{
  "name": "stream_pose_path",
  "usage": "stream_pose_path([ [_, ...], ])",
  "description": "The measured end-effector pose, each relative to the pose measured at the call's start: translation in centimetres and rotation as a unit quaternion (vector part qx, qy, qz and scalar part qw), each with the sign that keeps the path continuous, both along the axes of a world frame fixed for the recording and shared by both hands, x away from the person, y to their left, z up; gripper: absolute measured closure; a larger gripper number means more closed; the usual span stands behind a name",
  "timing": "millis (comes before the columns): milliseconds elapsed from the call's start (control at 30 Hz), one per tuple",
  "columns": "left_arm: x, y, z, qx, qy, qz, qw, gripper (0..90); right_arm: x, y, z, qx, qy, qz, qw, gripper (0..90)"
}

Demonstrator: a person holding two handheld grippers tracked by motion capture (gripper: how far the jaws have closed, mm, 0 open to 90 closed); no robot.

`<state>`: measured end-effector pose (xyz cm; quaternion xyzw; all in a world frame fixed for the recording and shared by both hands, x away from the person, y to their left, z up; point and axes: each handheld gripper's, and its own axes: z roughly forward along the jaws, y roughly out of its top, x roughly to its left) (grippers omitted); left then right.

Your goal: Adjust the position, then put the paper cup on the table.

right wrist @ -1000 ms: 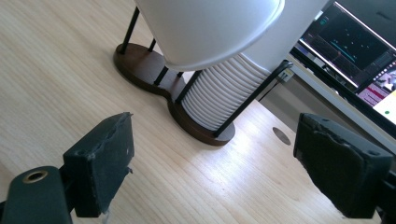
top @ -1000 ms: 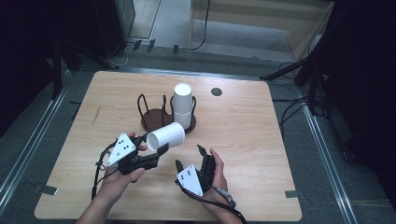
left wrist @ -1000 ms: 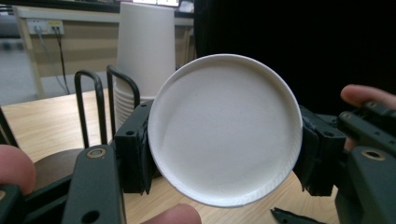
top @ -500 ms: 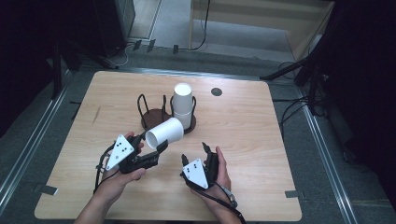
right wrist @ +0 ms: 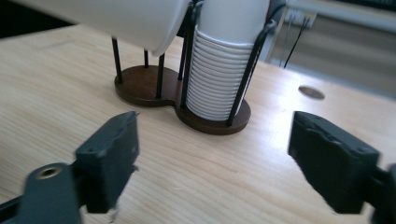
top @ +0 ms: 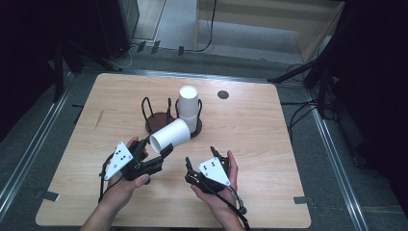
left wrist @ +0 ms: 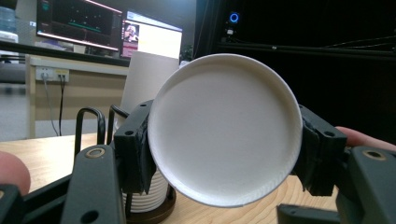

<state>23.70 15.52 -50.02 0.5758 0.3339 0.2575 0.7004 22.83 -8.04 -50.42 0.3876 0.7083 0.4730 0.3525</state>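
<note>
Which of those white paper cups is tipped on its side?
The single cup clamped in the left gripper, held above the table with its base toward that hand. The others stand upright, nested in a stack in the wire holder.

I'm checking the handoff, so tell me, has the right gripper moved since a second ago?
Yes, a little. In the high view the right gripper has turned its fingers toward the cup holder and edged nearer the held white cup; its fingers have just been opening, nothing between them.

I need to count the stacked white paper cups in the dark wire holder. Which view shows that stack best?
The right gripper view: the stack of white paper cups stands close, rims separate. The high view shows it from above; the left gripper view hides most behind the held white paper cup.
</note>
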Motion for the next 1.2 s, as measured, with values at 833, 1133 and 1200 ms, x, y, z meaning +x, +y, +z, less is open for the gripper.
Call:
stream_pose_path([
  [833,0.0,-0.5,-0.2,0.008,0.005,-0.007,0.9999,33.7,-0.5,-1.0,2.9,0.202,0.097,-0.017,0.9744,0.0],
  [1133,0.0,-1.0,-0.4,0.010,0.005,-0.013,0.9999,33.7,-0.6,-0.7,3.2,0.286,0.126,-0.022,0.9496,0.0],
  [1200,-0.1,-1.1,-0.4,0.011,0.004,-0.014,0.9998,33.7,-0.5,-0.8,3.4,0.312,0.134,-0.024,0.9403,0.0],
])
